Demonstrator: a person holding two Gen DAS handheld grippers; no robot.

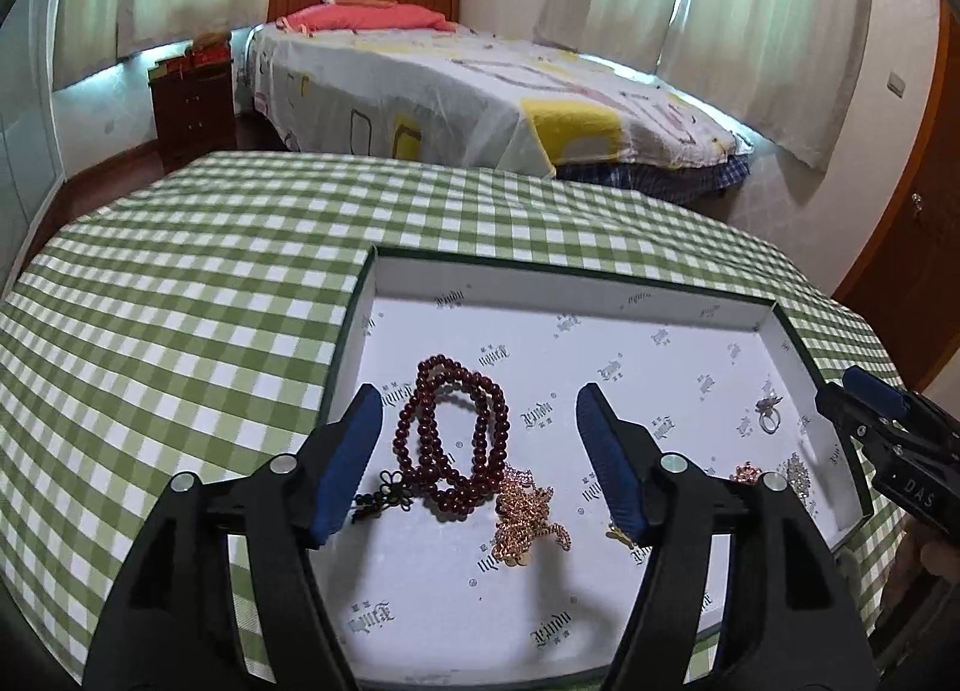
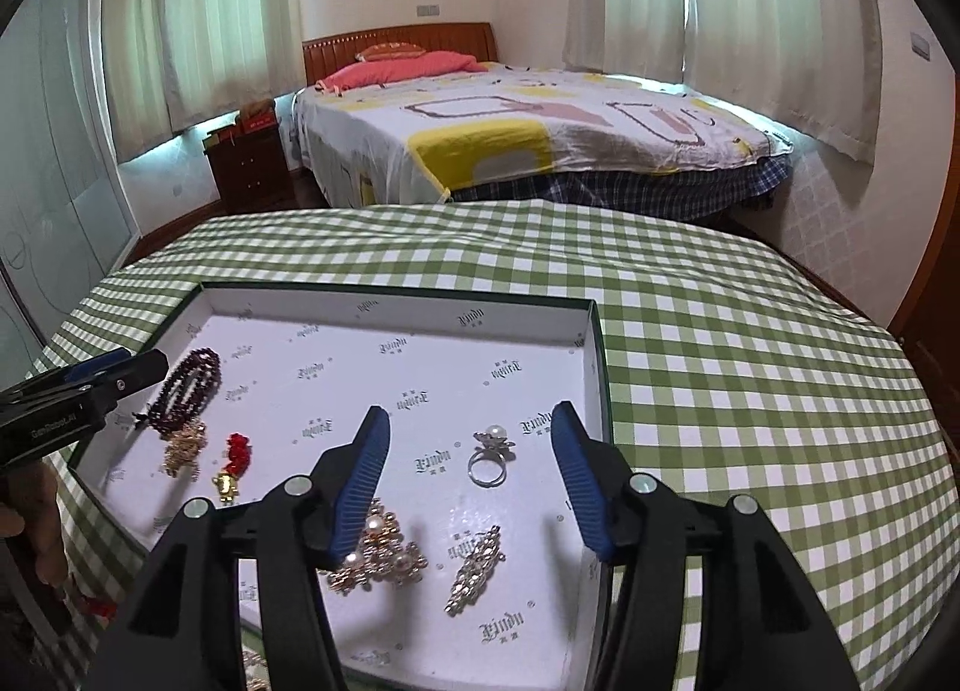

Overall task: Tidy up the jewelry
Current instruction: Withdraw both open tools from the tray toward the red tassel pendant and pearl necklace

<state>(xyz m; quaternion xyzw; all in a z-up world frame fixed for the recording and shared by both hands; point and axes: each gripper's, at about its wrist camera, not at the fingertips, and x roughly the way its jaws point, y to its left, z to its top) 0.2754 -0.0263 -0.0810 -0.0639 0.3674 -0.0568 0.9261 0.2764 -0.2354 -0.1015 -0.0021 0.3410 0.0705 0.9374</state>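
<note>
A shallow white-lined box [image 1: 576, 286] [image 2: 396, 298] lies on the green checked tablecloth and holds the jewelry. My left gripper [image 1: 480, 409] is open and empty, above a dark red bead string [image 1: 456, 433] [image 2: 189, 382] and a gold rhinestone piece [image 1: 525, 514] [image 2: 183, 448]. My right gripper [image 2: 471, 427] is open and empty, above a pearl ring [image 2: 489, 460] [image 1: 769, 415], a gold pearl brooch [image 2: 381, 553] and a silver crystal brooch [image 2: 474, 568]. A red and gold charm [image 2: 234, 463] lies between them. Each gripper shows at the edge of the other's view.
The checked table [image 1: 210, 271] [image 2: 750, 361] extends left and right of the box. Behind it stand a bed [image 1: 456, 85] [image 2: 540, 133], a dark wooden nightstand [image 1: 192, 103] and curtained windows. A wooden door [image 1: 912, 247] is at the right.
</note>
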